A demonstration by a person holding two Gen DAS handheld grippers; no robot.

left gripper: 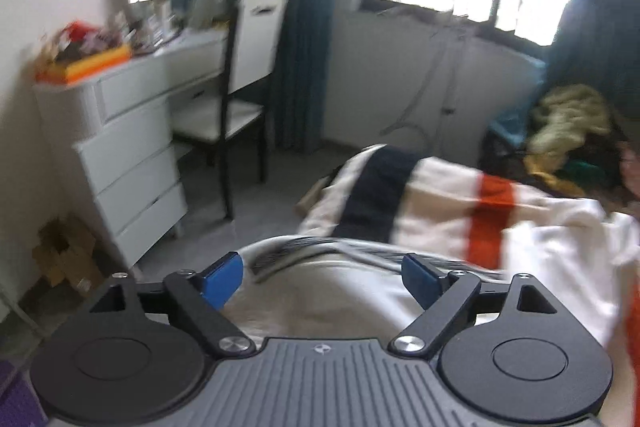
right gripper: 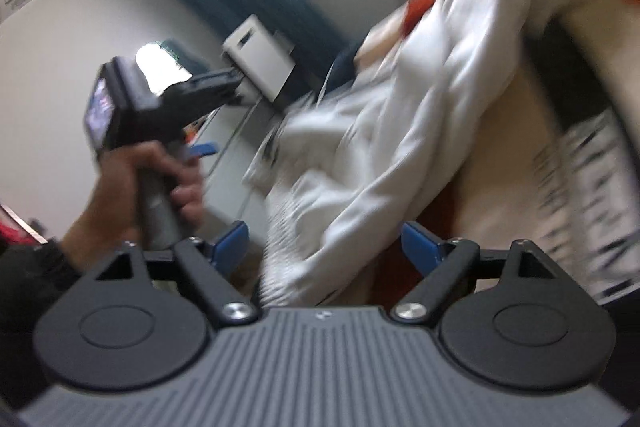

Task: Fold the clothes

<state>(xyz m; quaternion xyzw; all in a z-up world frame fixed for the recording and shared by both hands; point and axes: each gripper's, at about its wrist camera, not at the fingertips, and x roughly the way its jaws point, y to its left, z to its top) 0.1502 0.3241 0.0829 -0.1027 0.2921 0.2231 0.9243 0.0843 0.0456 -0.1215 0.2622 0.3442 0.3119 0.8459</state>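
Observation:
A white garment (left gripper: pixel 320 307) with a grey striped edge (left gripper: pixel 288 255) lies rumpled on the bed just under my left gripper (left gripper: pixel 322 279). Its blue pads stand wide apart and hold nothing. The right wrist view is tilted and blurred. There the same white garment (right gripper: pixel 400 131) spreads across the bed in loose folds, and its near end reaches between the wide-apart blue pads of my right gripper (right gripper: pixel 326 245), which do not press on it. At the left of that view, a person's hand (right gripper: pixel 160 179) grips the handle of the left gripper.
The bed carries a cream blanket with navy and orange stripes (left gripper: pixel 440 199). A heap of other clothes (left gripper: pixel 572 115) lies at its far end. A white dresser (left gripper: pixel 132 147) and a chair (left gripper: pixel 240 87) stand left of the bed, with cardboard (left gripper: pixel 64 255) on the floor.

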